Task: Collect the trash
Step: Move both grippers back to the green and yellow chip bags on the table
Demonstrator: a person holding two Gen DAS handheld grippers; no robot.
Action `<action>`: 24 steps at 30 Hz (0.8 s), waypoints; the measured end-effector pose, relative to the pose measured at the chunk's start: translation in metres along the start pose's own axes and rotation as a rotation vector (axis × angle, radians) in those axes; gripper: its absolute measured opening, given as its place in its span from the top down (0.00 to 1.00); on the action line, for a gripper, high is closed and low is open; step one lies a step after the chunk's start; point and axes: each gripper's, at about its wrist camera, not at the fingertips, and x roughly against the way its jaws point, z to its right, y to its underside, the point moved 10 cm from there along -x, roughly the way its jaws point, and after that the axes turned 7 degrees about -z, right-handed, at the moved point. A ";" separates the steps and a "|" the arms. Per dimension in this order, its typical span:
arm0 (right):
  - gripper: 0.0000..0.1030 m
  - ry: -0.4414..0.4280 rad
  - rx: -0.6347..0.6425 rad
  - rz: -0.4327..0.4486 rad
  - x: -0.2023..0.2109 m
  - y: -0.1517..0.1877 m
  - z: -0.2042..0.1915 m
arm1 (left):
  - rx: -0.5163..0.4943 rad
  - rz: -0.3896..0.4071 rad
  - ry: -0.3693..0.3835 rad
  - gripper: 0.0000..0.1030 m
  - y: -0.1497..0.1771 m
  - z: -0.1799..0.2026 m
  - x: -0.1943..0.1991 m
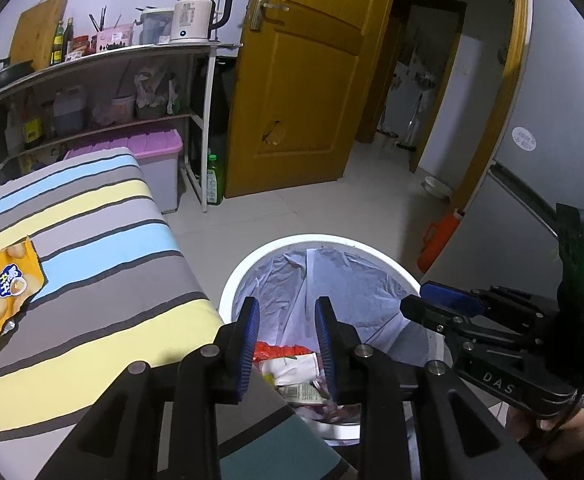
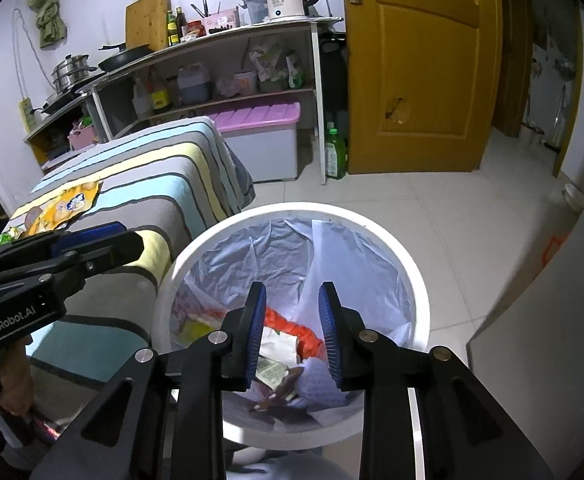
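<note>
A white bin [image 1: 320,240] [image 2: 292,210] with a clear liner stands on the floor beside a striped-covered surface [image 1: 104,240]. Inside it lie an orange wrapper [image 2: 306,330], white paper [image 2: 280,346] and other scraps. My left gripper [image 1: 288,340] hovers over the bin's near left side, open, with nothing between its blue pads. My right gripper [image 2: 292,320] hangs above the middle of the bin, open too and not holding anything. An orange chip bag [image 1: 0,292] [image 2: 68,204] lies flat on the striped cover, to the left of both grippers. Each gripper shows in the other's view: right gripper [image 1: 424,300], left gripper [image 2: 132,240].
A metal shelf rack [image 2: 212,40] holds a kettle, bottles and pans. Under it stands a storage box with a pink lid [image 2: 260,116], and a green bottle [image 2: 335,152] stands next to the yellow wooden door [image 2: 420,72]. An orange object [image 1: 438,240] lies on the tiled floor by the fridge [image 1: 552,120].
</note>
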 end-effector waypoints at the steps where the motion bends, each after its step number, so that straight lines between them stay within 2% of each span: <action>1: 0.72 0.000 0.002 0.004 0.002 -0.001 -0.002 | 0.001 0.005 0.001 0.73 0.000 0.000 0.003; 9: 0.72 -0.022 0.048 0.055 0.024 -0.008 -0.023 | 0.015 0.067 -0.025 0.73 0.002 -0.009 0.039; 24: 0.72 -0.099 0.168 0.116 0.054 -0.018 -0.099 | 0.068 0.169 -0.106 0.73 0.017 -0.046 0.118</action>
